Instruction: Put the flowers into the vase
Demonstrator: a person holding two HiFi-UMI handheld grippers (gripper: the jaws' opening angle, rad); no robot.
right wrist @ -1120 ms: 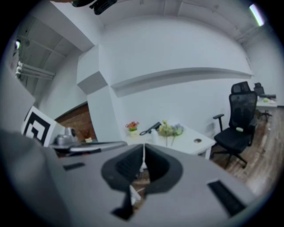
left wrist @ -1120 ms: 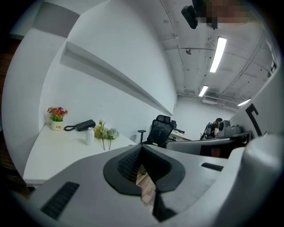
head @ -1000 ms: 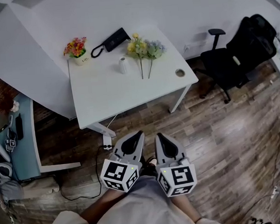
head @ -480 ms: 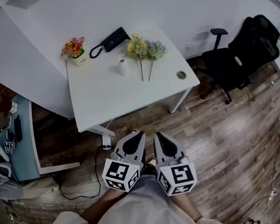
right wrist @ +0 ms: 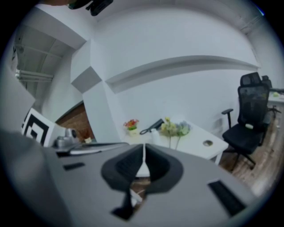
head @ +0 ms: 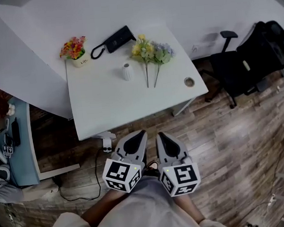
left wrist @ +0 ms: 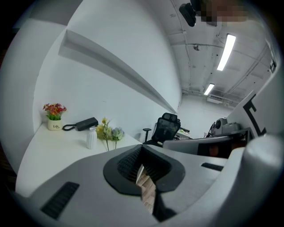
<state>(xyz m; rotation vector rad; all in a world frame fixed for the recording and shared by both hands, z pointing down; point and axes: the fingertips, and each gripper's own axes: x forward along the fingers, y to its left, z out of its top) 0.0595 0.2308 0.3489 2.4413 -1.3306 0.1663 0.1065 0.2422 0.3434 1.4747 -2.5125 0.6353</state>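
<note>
Floor lies open between the table's near edge and the left gripper and right gripper, jaws closed on nothing, while yellow-and-blue flowers lie flat on the tabletop just beside the upright white vase.

- The small white flower pot at the desk's far corner carries short dark lettering on its front. In the left gripper view it seems to read "Life", though only the first letters are clear.
- The left gripper's cube and the right gripper's cube bear black-and-white square code markers, which are patterns without letters or digits.
</note>
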